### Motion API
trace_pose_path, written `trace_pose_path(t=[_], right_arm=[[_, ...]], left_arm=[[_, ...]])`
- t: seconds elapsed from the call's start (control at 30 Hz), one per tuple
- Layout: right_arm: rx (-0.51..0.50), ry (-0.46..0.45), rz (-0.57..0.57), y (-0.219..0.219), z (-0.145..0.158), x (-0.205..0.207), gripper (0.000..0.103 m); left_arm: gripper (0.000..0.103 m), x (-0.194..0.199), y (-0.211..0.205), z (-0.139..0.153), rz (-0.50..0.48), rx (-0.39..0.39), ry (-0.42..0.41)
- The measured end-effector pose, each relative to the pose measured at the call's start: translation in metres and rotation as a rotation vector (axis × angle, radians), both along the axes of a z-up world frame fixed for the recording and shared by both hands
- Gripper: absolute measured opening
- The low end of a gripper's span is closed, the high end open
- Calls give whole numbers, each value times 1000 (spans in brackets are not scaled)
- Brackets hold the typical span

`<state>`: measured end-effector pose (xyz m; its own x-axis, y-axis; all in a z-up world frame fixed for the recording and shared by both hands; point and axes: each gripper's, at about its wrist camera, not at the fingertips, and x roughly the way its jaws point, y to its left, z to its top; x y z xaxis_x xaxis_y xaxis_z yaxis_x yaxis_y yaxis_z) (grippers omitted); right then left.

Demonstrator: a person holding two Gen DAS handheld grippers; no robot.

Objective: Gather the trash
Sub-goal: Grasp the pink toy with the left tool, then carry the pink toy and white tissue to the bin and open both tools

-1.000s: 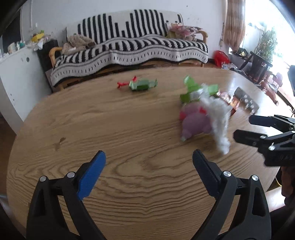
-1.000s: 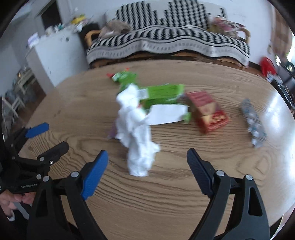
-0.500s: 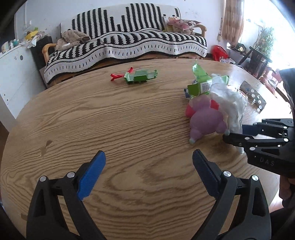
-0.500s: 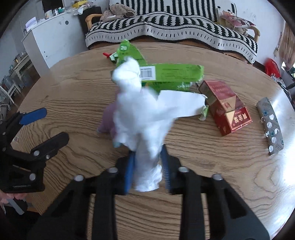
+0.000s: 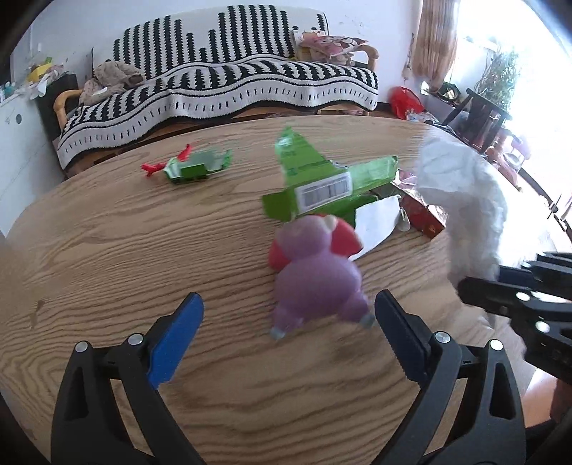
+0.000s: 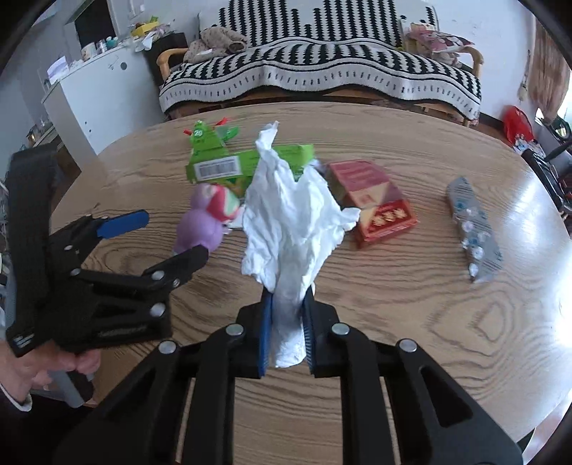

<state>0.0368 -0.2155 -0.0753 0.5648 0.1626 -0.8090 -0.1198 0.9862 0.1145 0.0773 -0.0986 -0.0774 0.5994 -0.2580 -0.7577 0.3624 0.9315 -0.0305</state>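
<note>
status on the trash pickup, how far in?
Early. Nothing visibly binned yet. In hand: right claw shut on the white tissue. Left claw open, nearing the purple toy. Still on the table: green carton, red box, blister pack, green wrapper.

Surface point(image 5: 107, 250): oval, light wood grain, glare at 3 o'clock in the right wrist view. Sofa point(image 6: 321, 71) behind it at 12 o'clock, under a black-and-white striped throw point(image 5: 221, 82); brown cloth heap point(image 5: 114, 77) on its left end, cushion point(image 5: 329, 44) on its right. White wall point(image 5: 143, 18). White cabinet point(image 6: 100, 93) at 10 o'clock. Curtain point(image 5: 438, 43) and bright window point(image 5: 518, 43) at 2 o'clock; plant point(image 5: 500, 78) and dark chair point(image 5: 479, 114) below it.
</note>
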Motion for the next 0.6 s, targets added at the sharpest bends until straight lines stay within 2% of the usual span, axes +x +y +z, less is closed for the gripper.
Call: trace_pose_path(t=[0.2,0.23,0.27,0.3,0.33,0.37,0.6], right_arm=[[18,-3,-33,-24,5,-13,16],[19,-4,-36,-26,5,-14,16],[22,-5,-40,-28,6,-16,16],[25,-6,-44,-29,7,-17,16],[28,-8,-47,-31,8,-19,16],[29,-10,-49,-32,9,-20,16],[32,-23,-37,-30,15,-25,16]], left_arm=[[92,11,-8,-4,26,-10,25],[88,11,-8,-4,29,-13,25],[76,13,-7,-5,29,-20,31],[71,13,-6,-6,24,-28,39],[59,14,-4,-8,23,-43,46],[54,13,-3,-8,28,-41,44],[49,-7,9,8,29,3,8]])
